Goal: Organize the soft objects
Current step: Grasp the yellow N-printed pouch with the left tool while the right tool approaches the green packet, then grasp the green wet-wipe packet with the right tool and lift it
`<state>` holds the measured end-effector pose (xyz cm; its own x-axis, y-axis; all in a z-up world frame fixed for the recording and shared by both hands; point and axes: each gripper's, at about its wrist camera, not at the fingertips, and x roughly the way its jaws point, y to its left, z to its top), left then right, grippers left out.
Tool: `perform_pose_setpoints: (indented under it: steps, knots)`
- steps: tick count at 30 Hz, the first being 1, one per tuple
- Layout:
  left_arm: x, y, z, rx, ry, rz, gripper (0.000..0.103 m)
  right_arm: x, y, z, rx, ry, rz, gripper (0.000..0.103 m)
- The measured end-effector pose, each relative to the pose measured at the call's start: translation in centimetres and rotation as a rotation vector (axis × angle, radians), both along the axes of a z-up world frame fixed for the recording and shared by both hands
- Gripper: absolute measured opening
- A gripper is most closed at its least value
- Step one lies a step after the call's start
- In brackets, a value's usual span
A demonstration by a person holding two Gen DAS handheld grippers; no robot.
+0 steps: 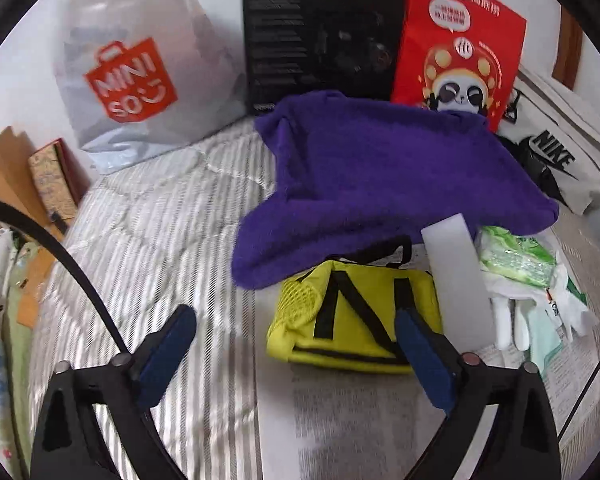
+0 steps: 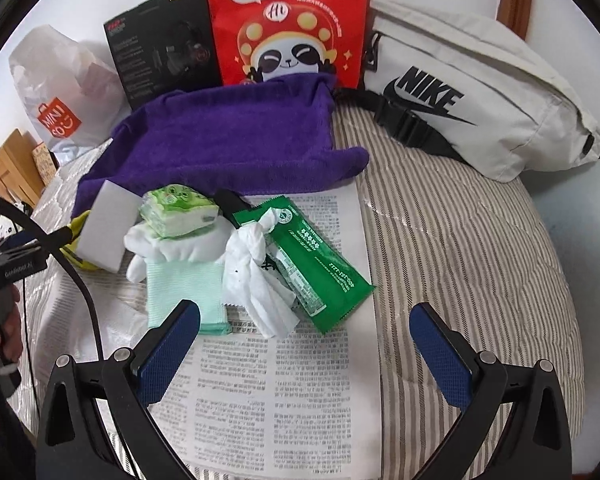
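The purple towel [image 2: 228, 140] is the landmark here; it lies spread on the striped bed cover [image 2: 460, 248], and it hides several things. Its far edge covers the bottom of the red paper bag [image 2: 286, 24] and of the black box [image 2: 164, 44] behind it. In the left wrist view its near edge lies over the top of the yellow bag [image 1: 352, 316], so only the front of that bag with its black straps shows. A white foam block [image 1: 458, 280] comes out from under the near edge of the towel, just beside the yellow bag.

In front of the towel, on a printed newspaper [image 2: 276, 392], there is a small heap: a green tissue pack [image 2: 176, 212] resting on white gloves [image 2: 176, 250], a pale green cloth [image 2: 184, 292] partly under the gloves, a crumpled white tissue [image 2: 260, 280] and a green wrapper [image 2: 320, 264]. A dark object sticks out between the tissue pack and the wrapper (I cannot tell what it is). To the right of the towel lies a white waist bag [image 2: 480, 92], its black strap reaching toward the towel's corner. To the left of the towel stands a white plastic bag [image 1: 140, 60], cut off at the top.

The left gripper [image 1: 296, 332] has its fingers spread wide and holds nothing; the right finger stands in front of the yellow bag's edge, but contact cannot be judged. The right gripper [image 2: 306, 332] also has its fingers wide apart and empty, above the newspaper, in front of the heap.
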<state>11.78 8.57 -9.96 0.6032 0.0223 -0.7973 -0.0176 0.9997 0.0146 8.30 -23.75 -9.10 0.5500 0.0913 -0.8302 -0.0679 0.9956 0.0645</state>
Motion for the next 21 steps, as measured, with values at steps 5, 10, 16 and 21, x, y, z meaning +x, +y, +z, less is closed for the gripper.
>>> perform_pose_setpoints:
  steps: [5,10,16,21]
  knots:
    - [1.9,-0.3,-2.1,0.056,0.03,-0.026,0.069,1.1,-0.2,-0.8,-0.004,0.016,-0.009,0.103]
    - [1.8,0.8,-2.6,-0.105,0.012,-0.058,0.031,1.8,-0.3,-1.4,0.002,0.023,-0.018,0.103]
    - [1.3,1.5,-2.7,-0.129,0.0,-0.057,0.029,2.2,0.1,-1.8,-0.003,0.021,0.0,0.103]
    - [0.8,1.3,-3.3,-0.089,-0.022,-0.059,0.03,2.3,-0.8,-1.4,0.007,-0.008,-0.013,0.103]
